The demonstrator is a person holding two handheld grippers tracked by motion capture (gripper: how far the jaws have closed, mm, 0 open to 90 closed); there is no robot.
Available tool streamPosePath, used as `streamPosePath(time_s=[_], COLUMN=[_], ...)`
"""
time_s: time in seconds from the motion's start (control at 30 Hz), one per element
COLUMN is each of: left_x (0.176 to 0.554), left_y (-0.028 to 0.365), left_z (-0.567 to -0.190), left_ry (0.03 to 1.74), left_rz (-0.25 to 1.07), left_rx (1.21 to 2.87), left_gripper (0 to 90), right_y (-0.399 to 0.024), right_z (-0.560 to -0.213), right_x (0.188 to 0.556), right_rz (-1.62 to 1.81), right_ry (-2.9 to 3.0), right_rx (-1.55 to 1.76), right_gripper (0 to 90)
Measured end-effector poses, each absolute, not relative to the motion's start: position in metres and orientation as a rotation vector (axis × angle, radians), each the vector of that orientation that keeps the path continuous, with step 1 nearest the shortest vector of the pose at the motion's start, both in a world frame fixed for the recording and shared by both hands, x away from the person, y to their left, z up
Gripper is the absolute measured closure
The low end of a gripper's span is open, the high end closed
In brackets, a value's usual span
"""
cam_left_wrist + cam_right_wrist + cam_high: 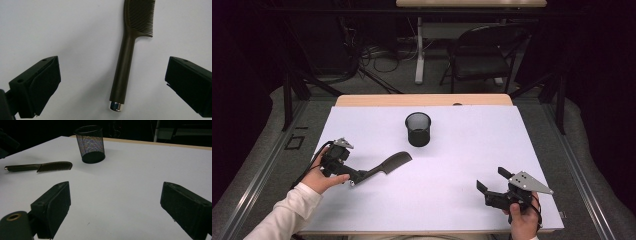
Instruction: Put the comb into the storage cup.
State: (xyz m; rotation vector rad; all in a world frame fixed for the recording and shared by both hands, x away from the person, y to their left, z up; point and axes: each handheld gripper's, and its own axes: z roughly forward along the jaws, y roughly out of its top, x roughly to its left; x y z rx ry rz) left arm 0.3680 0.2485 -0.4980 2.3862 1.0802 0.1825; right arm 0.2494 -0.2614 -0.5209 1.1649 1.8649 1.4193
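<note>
A dark brown comb (389, 164) lies flat on the white table cover (462, 150), left of centre, its teeth end pointing toward the black mesh cup (418, 129). My left gripper (355, 177) sits at the comb's handle end, held by a hand. In the left gripper view the left gripper (112, 75) stands open, with the comb (125, 62) handle between the wide jaws and touching neither. My right gripper (492, 180) rests near the front right, open and holding nothing. The right gripper (115, 195) faces the cup (91, 143) and the comb (40, 166).
The wooden table edge (422, 100) shows beyond the white cover. Behind the table stand a black folding chair (482, 55) and a white desk leg (419, 50) among floor cables. Metal rails run along both sides of the table.
</note>
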Motion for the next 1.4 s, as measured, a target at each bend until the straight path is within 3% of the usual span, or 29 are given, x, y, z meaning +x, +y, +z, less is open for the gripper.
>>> streamPosePath(time_s=[1.4], left_x=[0.394], left_y=[0.213], left_z=[-0.518], left_ry=[0.964], left_rz=[0.117], left_rx=[2.676], left_gripper=[4.1], right_y=[-0.26], right_z=[-0.522], right_x=[0.25], right_rz=[1.408], right_ry=[1.893], right_rx=[1.16], right_gripper=[9.6])
